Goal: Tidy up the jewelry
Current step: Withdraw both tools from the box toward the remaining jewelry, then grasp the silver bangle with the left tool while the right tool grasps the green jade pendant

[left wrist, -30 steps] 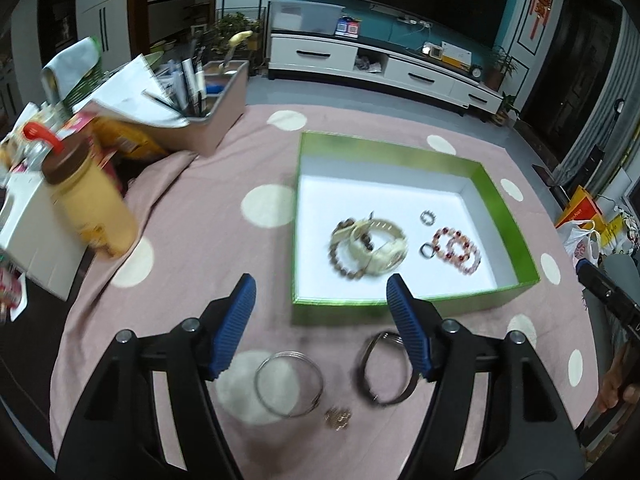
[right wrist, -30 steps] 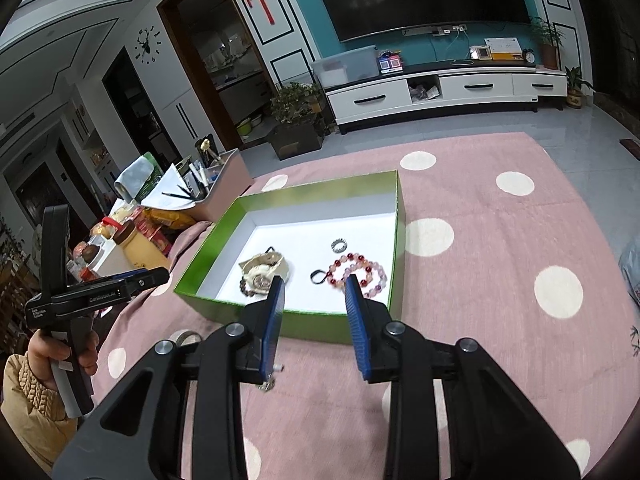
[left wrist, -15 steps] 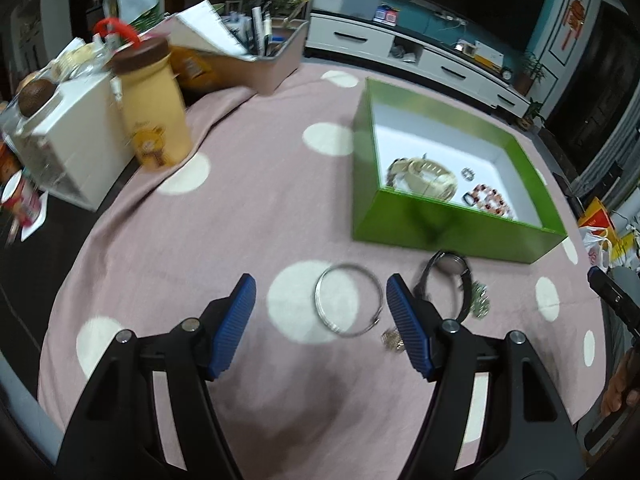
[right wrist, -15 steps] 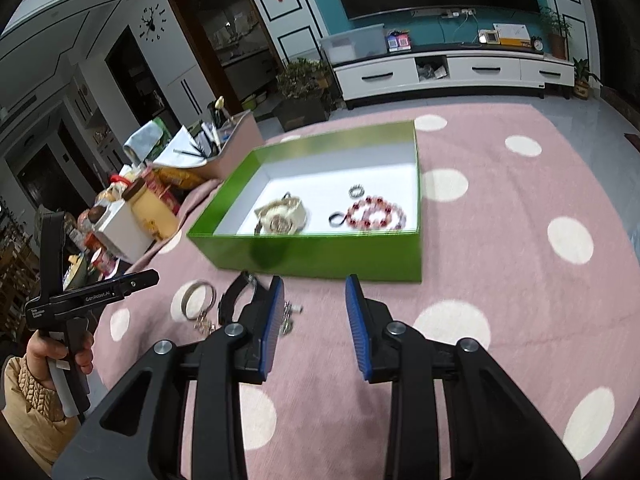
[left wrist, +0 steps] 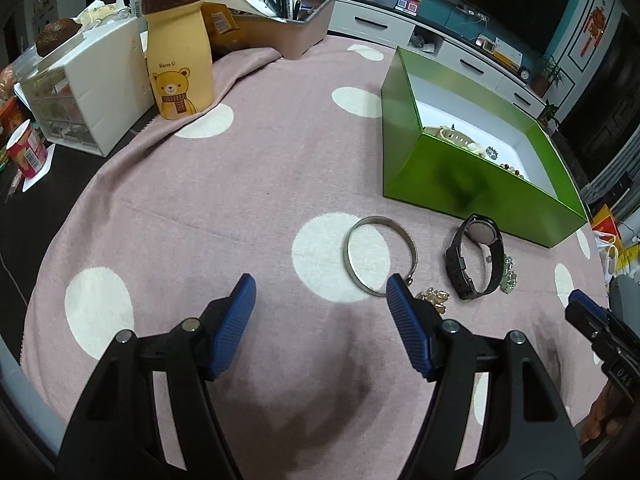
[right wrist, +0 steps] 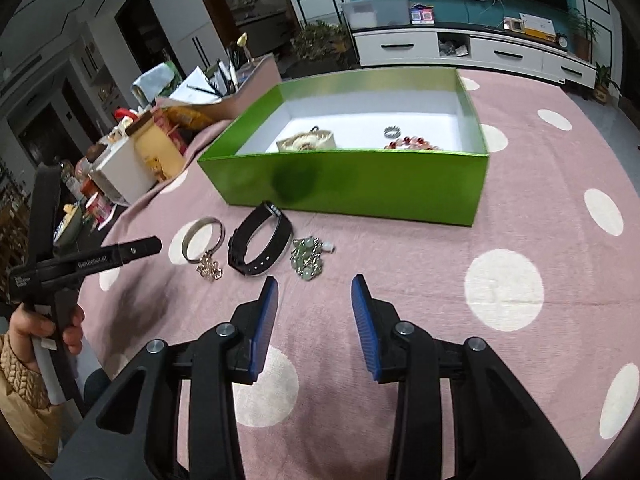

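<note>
Both claws, left (left wrist: 320, 300) and right (right wrist: 314, 300), gape empty, ribbed blue pads above nubby pink cloth (left wrist: 240, 200).

A shiny metal bangle (left wrist: 380, 256) and matt black watch strap (left wrist: 474, 258) lie on soft pink cloth (left wrist: 224, 208) beside a glossy green box (left wrist: 448, 176).

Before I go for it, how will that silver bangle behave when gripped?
The silver bangle is a thin metal hoop, so probably rigid and light. It lies flat on the pink cloth, so its smooth rim may slip from the pads.
</note>
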Demonstrator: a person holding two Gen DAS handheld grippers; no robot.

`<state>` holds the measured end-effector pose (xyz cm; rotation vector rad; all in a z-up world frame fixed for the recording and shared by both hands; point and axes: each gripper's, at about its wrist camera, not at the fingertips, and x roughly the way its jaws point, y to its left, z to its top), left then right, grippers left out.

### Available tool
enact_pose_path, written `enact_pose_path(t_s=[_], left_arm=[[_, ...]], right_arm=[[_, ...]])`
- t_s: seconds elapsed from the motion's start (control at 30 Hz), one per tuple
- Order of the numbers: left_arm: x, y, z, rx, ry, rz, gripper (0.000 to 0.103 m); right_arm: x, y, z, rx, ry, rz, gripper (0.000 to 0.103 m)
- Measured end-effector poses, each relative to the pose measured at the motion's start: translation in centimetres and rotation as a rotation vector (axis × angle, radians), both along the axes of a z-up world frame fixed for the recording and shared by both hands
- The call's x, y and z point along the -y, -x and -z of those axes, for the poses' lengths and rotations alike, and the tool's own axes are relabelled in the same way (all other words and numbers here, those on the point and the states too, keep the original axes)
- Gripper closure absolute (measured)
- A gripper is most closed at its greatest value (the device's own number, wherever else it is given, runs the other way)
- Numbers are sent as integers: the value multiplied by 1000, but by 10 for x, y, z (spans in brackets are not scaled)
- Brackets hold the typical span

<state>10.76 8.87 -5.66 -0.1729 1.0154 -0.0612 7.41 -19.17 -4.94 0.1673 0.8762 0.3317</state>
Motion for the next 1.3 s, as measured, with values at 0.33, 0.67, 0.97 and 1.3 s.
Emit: enact_pose_path(t_s=[0.33, 0.67, 0.97, 1.3], left_arm=[[24, -23, 5, 25, -64, 75, 44], [42, -40, 28, 29, -145, 163, 58], [47, -45, 27, 64, -148, 185, 83], [33, -42, 28, 55, -50, 131, 100]], right_arm=[[-17, -22, 17, -8, 83, -23, 65], [-46, -42, 38, -9, 192, -62, 63], [-59, -47, 39, 20, 268, -78, 70], [-41, -45, 36, 0, 127, -22, 83]])
